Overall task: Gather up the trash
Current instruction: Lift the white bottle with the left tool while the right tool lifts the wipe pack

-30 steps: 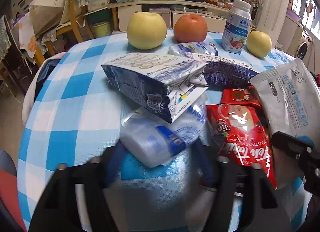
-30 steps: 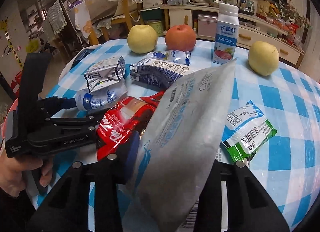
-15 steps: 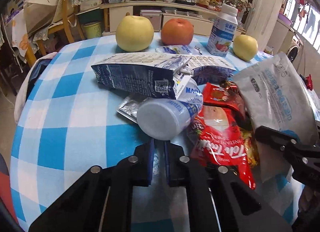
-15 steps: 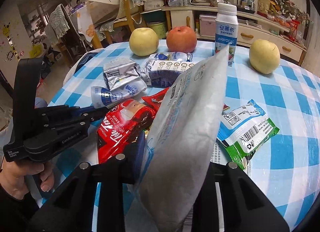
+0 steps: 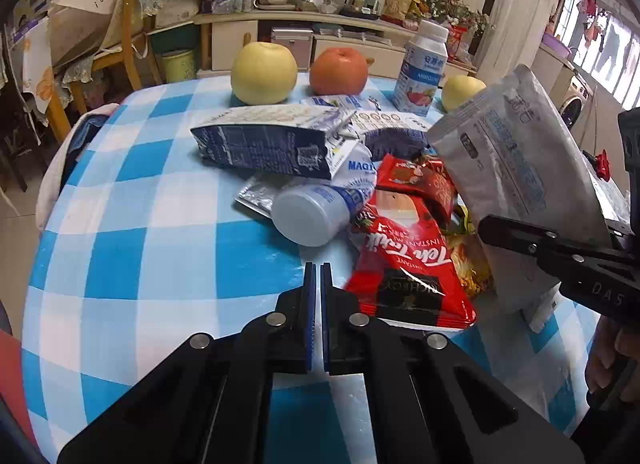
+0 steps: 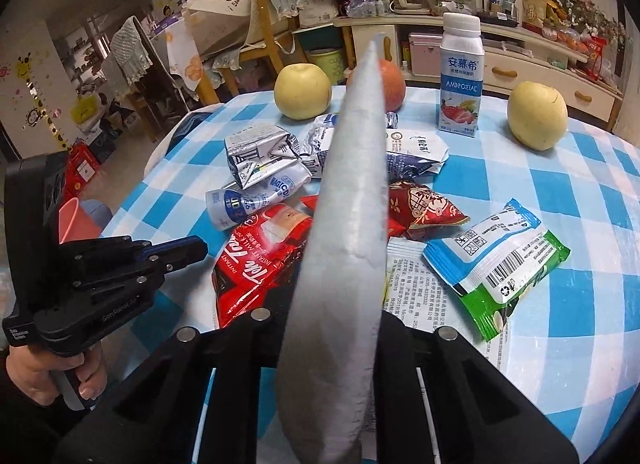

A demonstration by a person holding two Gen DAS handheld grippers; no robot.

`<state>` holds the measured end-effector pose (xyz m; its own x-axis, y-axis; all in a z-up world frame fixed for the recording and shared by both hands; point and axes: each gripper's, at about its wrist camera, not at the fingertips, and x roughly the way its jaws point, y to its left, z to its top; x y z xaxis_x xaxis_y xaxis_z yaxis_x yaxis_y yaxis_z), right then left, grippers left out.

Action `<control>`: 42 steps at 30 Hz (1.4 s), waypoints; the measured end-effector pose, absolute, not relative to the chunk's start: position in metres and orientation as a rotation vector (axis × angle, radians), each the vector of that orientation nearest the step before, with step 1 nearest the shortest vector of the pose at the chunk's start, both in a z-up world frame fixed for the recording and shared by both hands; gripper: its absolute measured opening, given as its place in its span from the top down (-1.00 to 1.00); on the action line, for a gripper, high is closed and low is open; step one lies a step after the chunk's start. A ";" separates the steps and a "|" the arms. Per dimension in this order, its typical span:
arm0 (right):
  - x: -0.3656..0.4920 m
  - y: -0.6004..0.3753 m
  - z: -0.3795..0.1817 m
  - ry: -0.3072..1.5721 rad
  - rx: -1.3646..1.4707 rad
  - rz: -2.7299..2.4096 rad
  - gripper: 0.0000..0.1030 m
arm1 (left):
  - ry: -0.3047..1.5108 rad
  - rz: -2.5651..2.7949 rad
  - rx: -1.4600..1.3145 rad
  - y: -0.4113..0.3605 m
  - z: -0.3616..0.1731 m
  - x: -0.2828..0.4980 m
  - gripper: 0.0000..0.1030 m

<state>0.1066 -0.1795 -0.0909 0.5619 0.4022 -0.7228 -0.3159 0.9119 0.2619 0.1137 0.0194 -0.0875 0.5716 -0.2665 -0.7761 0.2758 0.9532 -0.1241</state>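
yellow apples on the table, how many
2. One yellow apple sits at the table's far edge beside the orange fruit; the other yellow apple sits far right, past the upright yogurt bottle. The raised grey pouch may hide more.

Your tablecloth point(image 5: 132, 232) is a check of bright blue, pale blue and white squares. At frame centre lies a red packet point(image 5: 404, 260) with white script and a black band near its lower end; beside it, a white bottle point(image 5: 316, 213) with a blue label. You'll see a navy-and-white carton point(image 5: 268, 139) above them — and, at right, a silvery-grey pouch point(image 5: 516, 167) with blue print. In the right wrist view, lower right, sits a wrapper point(image 6: 496, 260) in white, light blue and green.
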 end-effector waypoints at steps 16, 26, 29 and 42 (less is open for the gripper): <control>0.108 -0.186 -0.095 0.887 0.151 0.430 0.74 | 0.705 -0.180 0.347 -0.026 -0.082 0.129 -0.91; 0.110 -0.187 -0.096 0.887 0.163 0.437 0.73 | 0.858 -0.206 0.079 -0.008 -0.097 0.176 -0.50; 0.110 -0.187 -0.097 0.887 0.164 0.440 0.73 | 0.874 -0.210 0.065 -0.011 -0.099 0.177 -0.28; 0.108 -0.191 -0.092 0.873 0.168 0.439 0.74 | 0.817 -0.229 0.057 -0.009 -0.079 0.146 -0.27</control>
